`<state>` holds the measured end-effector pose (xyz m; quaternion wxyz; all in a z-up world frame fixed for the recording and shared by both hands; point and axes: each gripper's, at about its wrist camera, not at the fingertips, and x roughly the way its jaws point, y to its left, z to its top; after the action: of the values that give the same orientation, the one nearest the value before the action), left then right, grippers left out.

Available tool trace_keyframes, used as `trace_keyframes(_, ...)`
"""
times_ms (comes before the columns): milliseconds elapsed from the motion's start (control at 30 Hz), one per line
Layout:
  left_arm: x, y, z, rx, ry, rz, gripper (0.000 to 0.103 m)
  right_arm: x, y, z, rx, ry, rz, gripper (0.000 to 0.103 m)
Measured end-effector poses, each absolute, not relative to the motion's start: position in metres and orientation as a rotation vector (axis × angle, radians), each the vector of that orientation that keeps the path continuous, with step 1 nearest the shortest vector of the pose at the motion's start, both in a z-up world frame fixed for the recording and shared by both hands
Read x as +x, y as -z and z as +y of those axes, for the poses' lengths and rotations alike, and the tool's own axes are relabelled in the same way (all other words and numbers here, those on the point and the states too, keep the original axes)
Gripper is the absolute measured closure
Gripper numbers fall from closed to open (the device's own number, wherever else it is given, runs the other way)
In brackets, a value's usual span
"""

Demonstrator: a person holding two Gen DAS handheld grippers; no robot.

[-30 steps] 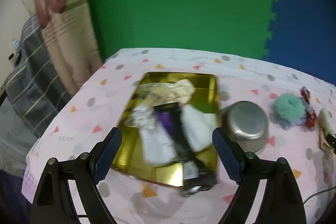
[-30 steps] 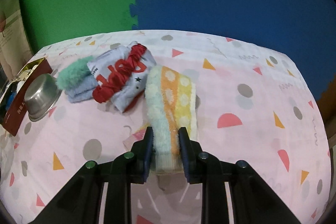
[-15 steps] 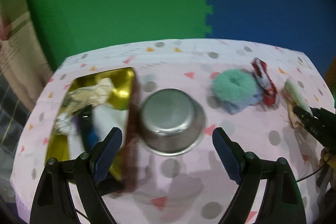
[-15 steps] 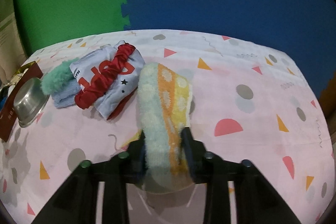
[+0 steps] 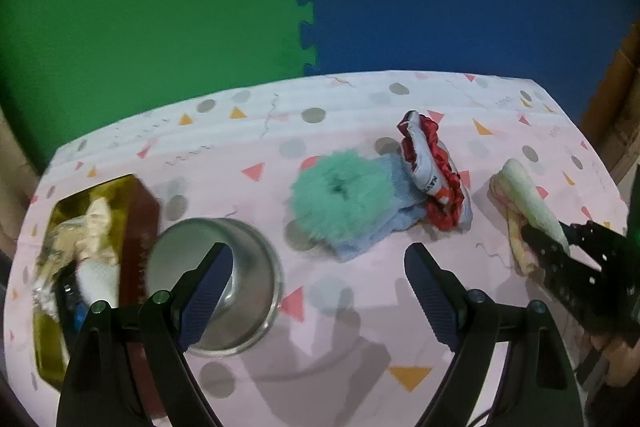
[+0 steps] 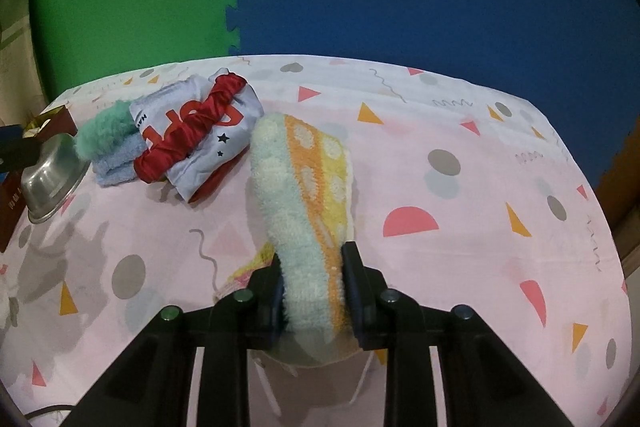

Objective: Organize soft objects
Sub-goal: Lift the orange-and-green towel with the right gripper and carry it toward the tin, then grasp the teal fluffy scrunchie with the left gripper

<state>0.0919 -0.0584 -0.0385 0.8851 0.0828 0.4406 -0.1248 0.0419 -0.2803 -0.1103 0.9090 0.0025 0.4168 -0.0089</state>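
My pink patterned tablecloth (image 5: 340, 307) fills both views. Only my left view shows inside the gold box (image 5: 52, 307) at 9 o'clock, which has slid leftward. My left tongs (image 5: 320, 287) hang apart; my right tongs (image 6: 314, 285) now lift the fuzzy striped towel (image 6: 304, 187), clamped on it

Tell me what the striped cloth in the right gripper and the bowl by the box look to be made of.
The striped cloth, pinched in the right gripper, looks like fluffy terry or fleece: matte, with a fuzzy raised pile in mint, orange and yellow bands. The bowl looks like stainless steel or similar metal: smooth grey sheen with soft reflections.
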Motion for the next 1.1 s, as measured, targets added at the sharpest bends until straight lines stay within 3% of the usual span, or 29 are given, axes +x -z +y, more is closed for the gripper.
trace_keyframes(533,0.144,0.057,-0.083,0.153,0.259,0.971,0.023,0.042,0.111,-0.283,0.03,0.0,0.862,0.075)
trace_keyframes(600,0.146,0.062,-0.085,0.144,0.274,0.995,0.033,0.043,0.111,-0.283,0.03,0.0,0.862,0.075)
trace_keyframes(767,0.147,0.071,-0.081,0.107,0.284,1.045,0.071,0.043,0.111,-0.284,0.037,-0.005,0.862,0.075)
trace_keyframes(867,0.142,0.07,-0.078,0.1,0.297,1.04,0.083,0.043,0.111,-0.284,0.042,-0.007,0.862,0.075)
trace_keyframes(1100,0.135,0.059,-0.069,0.062,0.324,1.037,0.088,0.042,0.111,-0.284,0.044,-0.009,0.863,0.075)
